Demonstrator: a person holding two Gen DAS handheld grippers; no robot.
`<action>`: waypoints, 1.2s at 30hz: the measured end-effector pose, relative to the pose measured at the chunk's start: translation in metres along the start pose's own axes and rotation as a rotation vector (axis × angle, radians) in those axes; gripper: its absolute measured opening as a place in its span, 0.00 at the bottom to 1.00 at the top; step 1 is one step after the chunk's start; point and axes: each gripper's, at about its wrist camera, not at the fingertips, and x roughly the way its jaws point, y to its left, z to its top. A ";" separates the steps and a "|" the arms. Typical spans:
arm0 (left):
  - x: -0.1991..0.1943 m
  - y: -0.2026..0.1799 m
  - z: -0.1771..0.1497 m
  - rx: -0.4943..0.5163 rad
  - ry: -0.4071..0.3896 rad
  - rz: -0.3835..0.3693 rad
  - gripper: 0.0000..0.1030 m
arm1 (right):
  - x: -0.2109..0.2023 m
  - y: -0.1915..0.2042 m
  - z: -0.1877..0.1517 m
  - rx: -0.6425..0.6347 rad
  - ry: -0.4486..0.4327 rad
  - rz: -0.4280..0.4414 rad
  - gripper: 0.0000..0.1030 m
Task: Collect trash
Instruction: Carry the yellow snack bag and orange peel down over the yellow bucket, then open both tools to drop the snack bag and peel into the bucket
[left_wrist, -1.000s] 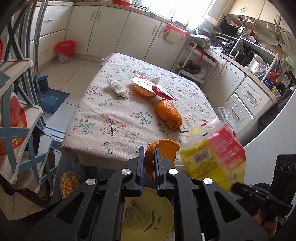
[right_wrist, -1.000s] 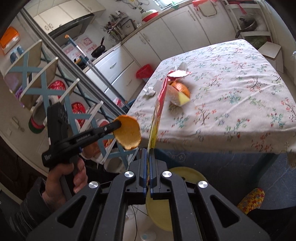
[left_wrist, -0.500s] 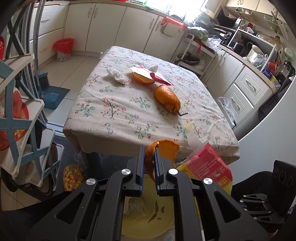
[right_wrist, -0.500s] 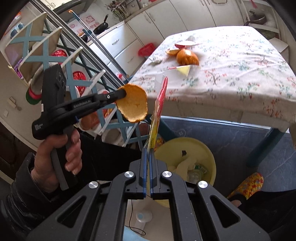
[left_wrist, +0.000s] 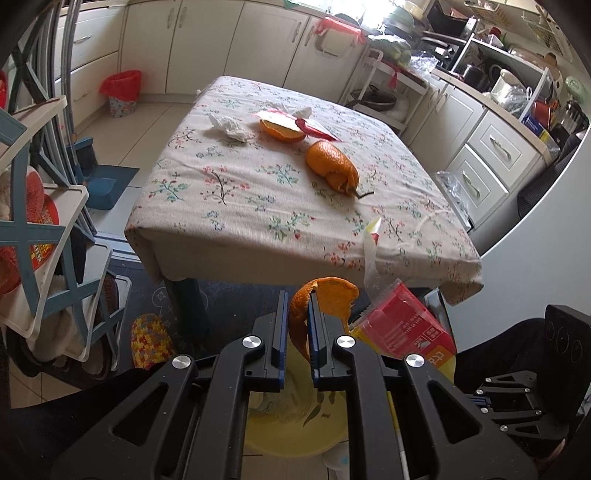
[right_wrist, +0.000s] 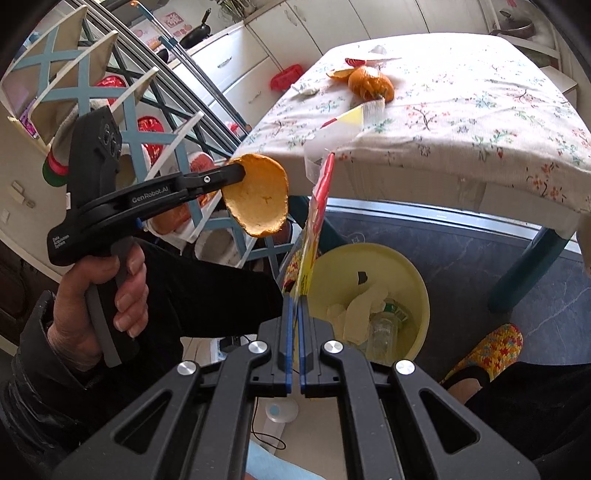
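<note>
Step in hand: carrying trash to bin. Left gripper (left_wrist: 295, 325) clamps orange peel (left_wrist: 325, 295), lower centre; right gripper (right_wrist: 294, 314) pinches snack wrapper (right_wrist: 314, 221) above yellow bin (right_wrist: 369, 295), lower centre. Next: position peel over bin, release both.

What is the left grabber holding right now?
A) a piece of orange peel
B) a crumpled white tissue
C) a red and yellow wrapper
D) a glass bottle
A: the left gripper is shut on a curved piece of orange peel, held near the yellow bin; the red and yellow wrapper is in the right gripper instead.
</note>
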 end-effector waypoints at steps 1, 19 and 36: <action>0.001 -0.001 -0.001 0.006 0.007 0.002 0.09 | 0.001 0.000 -0.001 0.001 0.005 -0.002 0.03; 0.017 -0.014 -0.018 0.097 0.114 0.037 0.09 | 0.014 -0.003 -0.010 -0.001 0.093 -0.028 0.03; 0.027 -0.023 -0.029 0.155 0.191 0.048 0.09 | 0.029 -0.001 -0.015 -0.013 0.181 -0.060 0.06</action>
